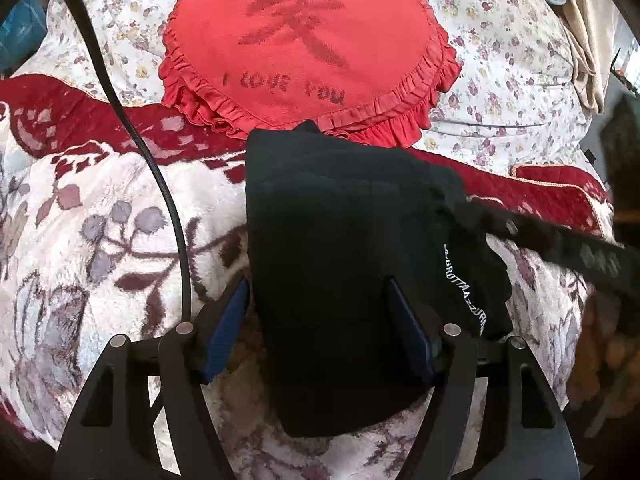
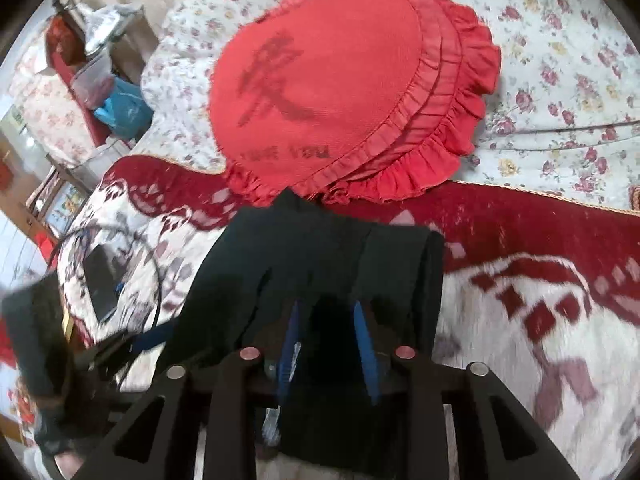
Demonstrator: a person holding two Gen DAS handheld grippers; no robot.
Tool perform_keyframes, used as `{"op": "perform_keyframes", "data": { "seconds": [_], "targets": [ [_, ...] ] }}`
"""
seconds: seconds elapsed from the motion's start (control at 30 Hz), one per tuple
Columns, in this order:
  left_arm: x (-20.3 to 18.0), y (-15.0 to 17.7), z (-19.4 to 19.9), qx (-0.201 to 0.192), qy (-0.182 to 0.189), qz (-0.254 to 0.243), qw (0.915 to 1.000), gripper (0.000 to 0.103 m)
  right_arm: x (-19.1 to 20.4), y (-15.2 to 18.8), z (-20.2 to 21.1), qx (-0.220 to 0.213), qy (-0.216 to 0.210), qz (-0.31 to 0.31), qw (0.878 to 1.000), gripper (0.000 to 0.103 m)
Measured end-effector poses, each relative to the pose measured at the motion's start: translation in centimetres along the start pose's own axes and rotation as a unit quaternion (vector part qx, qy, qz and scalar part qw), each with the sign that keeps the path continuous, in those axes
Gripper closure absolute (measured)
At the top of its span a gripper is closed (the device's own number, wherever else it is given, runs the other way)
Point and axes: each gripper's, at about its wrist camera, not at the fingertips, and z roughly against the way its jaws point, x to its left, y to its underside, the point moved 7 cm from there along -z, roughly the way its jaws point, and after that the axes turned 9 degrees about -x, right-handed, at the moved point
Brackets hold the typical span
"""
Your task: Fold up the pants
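The black pants [image 1: 340, 220] lie folded into a compact stack on the patterned blanket [image 1: 100, 220], with white lettering along their right edge. My left gripper [image 1: 318, 312] is open wide; its blue pads [image 1: 228, 324] straddle the near end of the stack, the left pad just beside the cloth's edge. In the right wrist view the pants [image 2: 320, 248] fill the middle. My right gripper [image 2: 328, 320] is open a little, its blue pads [image 2: 366, 340] standing narrowly apart with a dark fold of the pants loose between them.
A red frilled heart cushion [image 1: 304, 40] [image 2: 328, 92] touches the pants' far edge. A black cable [image 1: 160, 184] runs across the blanket on the left. A blurred dark bar [image 1: 580, 256] reaches in from the right. Floral bedsheet [image 1: 500, 60] behind; clutter [image 2: 100, 80] past the bed's left side.
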Motion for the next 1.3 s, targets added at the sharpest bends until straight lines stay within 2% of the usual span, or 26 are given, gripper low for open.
{"op": "perform_keyframes", "data": {
  "seconds": [0.13,0.23,0.37,0.57,0.9,1.3],
  "targets": [
    [-0.1,0.0,0.7,-0.008,-0.007,-0.005,0.9999,0.032,0.7,2.8,1.0,0.004,0.024,0.028,0.999,0.053],
    [-0.2,0.1,1.4,-0.012,-0.012,-0.008,0.9998,0.032,0.0,4.6,0.2,0.015,0.055,0.040,0.998,0.053],
    [-0.3,0.1,2.8,-0.026,-0.025,-0.019,0.9992,0.032,-0.1,4.4,1.0,0.007,0.051,0.025,0.998,0.053],
    [-0.4,-0.7,5.4,-0.066,-0.048,-0.036,0.9960,0.032,1.6,3.2,4.4,-0.035,0.035,0.021,0.999,0.053],
    [-0.6,-0.9,9.0,-0.106,-0.067,-0.044,0.9912,0.032,4.3,2.2,8.4,-0.082,0.044,0.053,0.994,0.050],
    [-0.9,-1.0,11.4,-0.131,-0.082,-0.058,0.9863,0.032,5.0,2.5,9.7,-0.083,0.034,0.047,0.995,0.050]
  ]
}}
